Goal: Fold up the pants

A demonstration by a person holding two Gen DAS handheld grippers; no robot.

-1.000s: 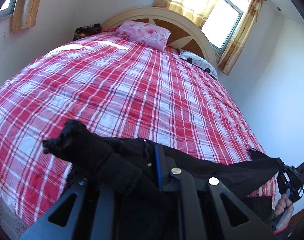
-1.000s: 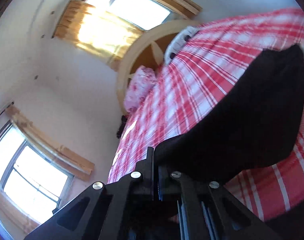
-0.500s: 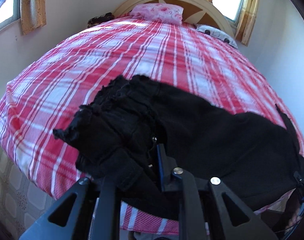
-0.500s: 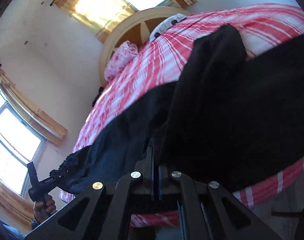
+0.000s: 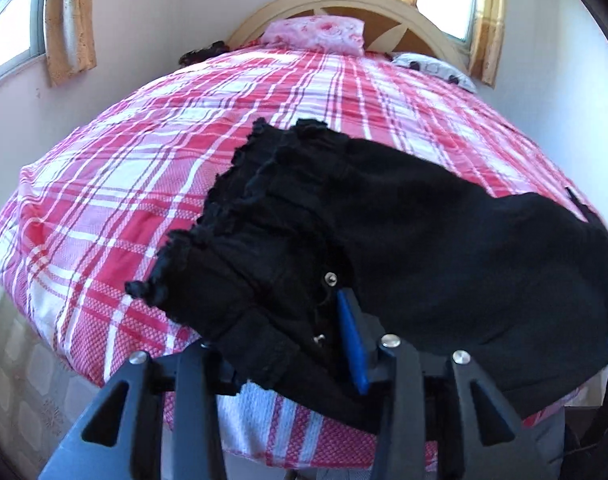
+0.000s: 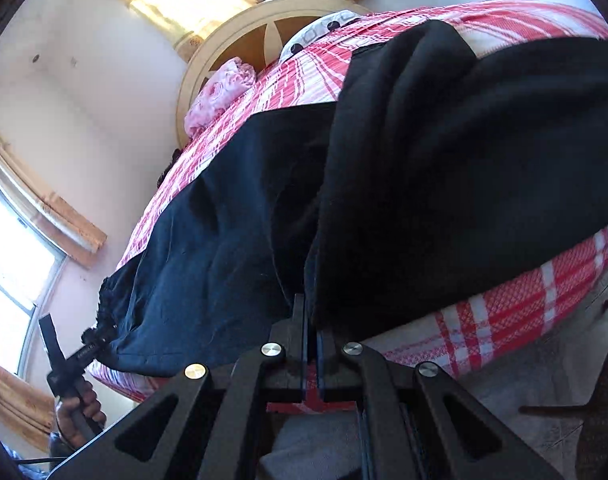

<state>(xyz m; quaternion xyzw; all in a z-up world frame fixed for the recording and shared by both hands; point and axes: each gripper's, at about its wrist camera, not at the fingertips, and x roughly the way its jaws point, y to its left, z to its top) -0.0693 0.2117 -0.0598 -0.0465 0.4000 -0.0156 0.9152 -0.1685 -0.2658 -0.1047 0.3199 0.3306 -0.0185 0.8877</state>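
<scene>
Black pants (image 5: 403,240) lie spread across the near edge of a bed (image 5: 184,168) covered in a red-and-white plaid sheet, the frilled waistband to the left and the legs running off to the right. In the left wrist view the left gripper (image 5: 288,344) sits at the waistband; its jaws are opening, the fabric bunched between them, and the blue pad (image 5: 351,344) of the right-hand finger stands bare beside the cloth, so no firm clamp is apparent. A metal button (image 5: 330,278) shows on the waistband just beyond that pad. In the right wrist view the right gripper (image 6: 311,320) has its jaws together, pinching a fold of the pants at the near edge of the bed, with the black cloth rising from the fingertips over the mattress. The same view shows the left gripper at far left, held by a hand (image 6: 78,408); small white lettering runs along that tool's body but is too small to read. At the far end of the bed stand a curved cream headboard (image 5: 343,4), a pink floral pillow (image 5: 315,34) and a white patterned pillow (image 5: 435,68). Curtains (image 5: 68,20) hang at the windows. No brand or label on the pants can be read.
</scene>
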